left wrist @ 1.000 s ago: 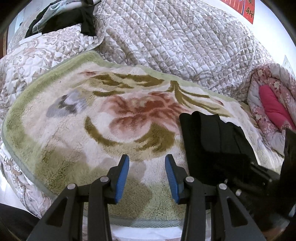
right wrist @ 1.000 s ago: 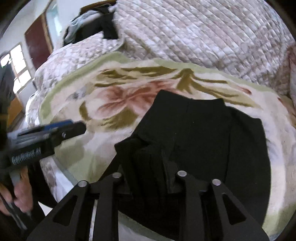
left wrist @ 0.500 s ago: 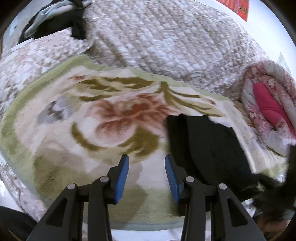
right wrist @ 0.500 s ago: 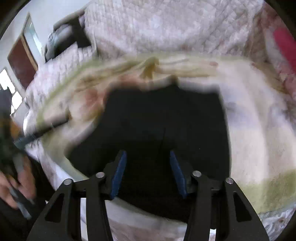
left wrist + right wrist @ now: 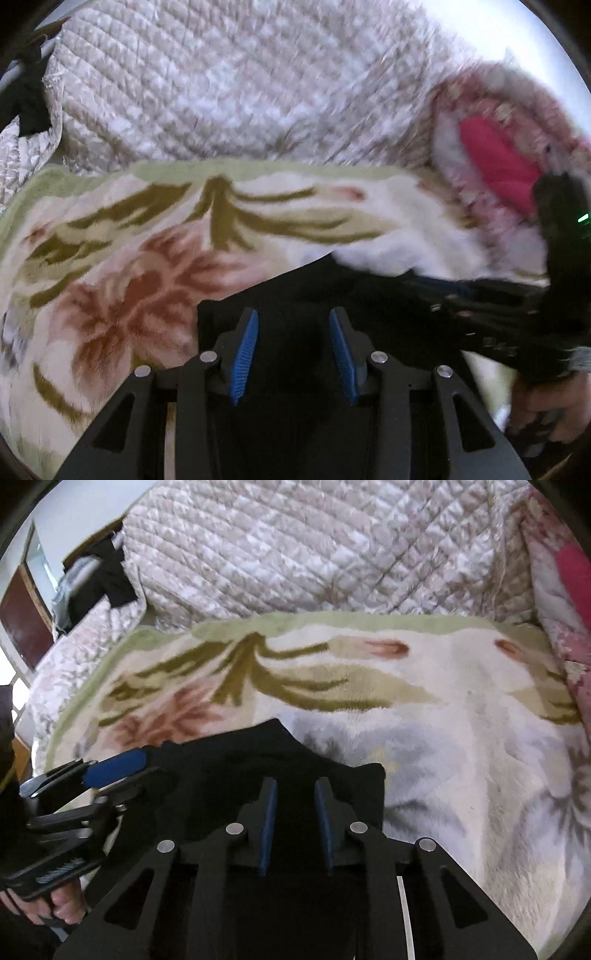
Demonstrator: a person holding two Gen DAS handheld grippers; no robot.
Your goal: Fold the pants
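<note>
We see the black pants point(image 5: 229, 775) folded at the near edge of the floral blanket point(image 5: 424, 709). Our left gripper point(image 5: 291, 350) stands half open, nothing clamped. Our right gripper point(image 5: 294, 823), jaws just closing, shows a narrow empty gap above the pants.

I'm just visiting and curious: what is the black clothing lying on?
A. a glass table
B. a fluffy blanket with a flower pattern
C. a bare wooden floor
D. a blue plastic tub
B: in the right wrist view the black pants lie on a fluffy cream blanket with pink flowers, olive leaves and a green border, spread over a quilted bed cover.
</note>
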